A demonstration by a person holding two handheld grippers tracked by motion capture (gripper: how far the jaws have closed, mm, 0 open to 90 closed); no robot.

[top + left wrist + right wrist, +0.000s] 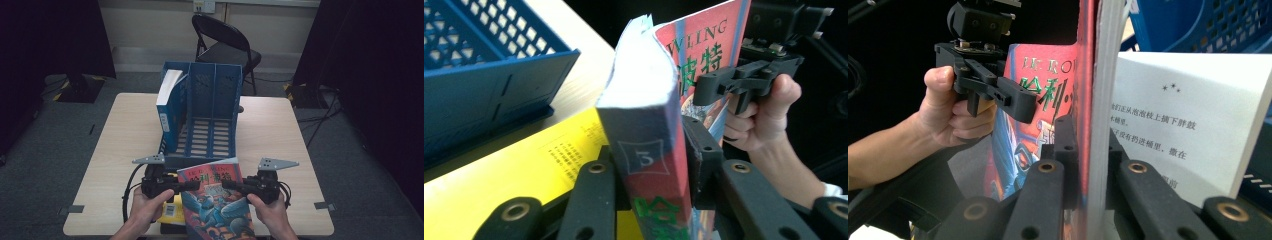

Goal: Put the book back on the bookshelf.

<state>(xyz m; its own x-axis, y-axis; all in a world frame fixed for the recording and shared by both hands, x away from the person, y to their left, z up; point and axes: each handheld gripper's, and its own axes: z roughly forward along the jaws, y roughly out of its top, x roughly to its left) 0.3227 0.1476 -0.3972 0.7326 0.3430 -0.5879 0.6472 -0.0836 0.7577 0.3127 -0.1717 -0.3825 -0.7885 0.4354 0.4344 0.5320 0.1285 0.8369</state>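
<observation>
**Both grippers clamped on the red paperback**

You are holding the thick red-covered paperback book point(216, 200) with a winged creature on its front between your two grippers, above the near edge of the pale wooden table point(125, 145). Your left gripper point(176, 186) is clenched on the spine side — in the left gripper view the dark blue spine with its boxed number sits squeezed between the pads point(696, 150), and the jaws have just been closing onto it. Your right gripper point(231, 185) grips the opposite, page-edge side; in the right gripper view its black pads point(1066, 145) press the cover and the white page block together.

Beneath the book lies a yellow printed booklet point(499, 175), flat on the table. Just beyond stands the blue plastic slotted file rack point(207, 115), with a blue-spined white book point(167, 100) leaning in its left compartment.
</observation>
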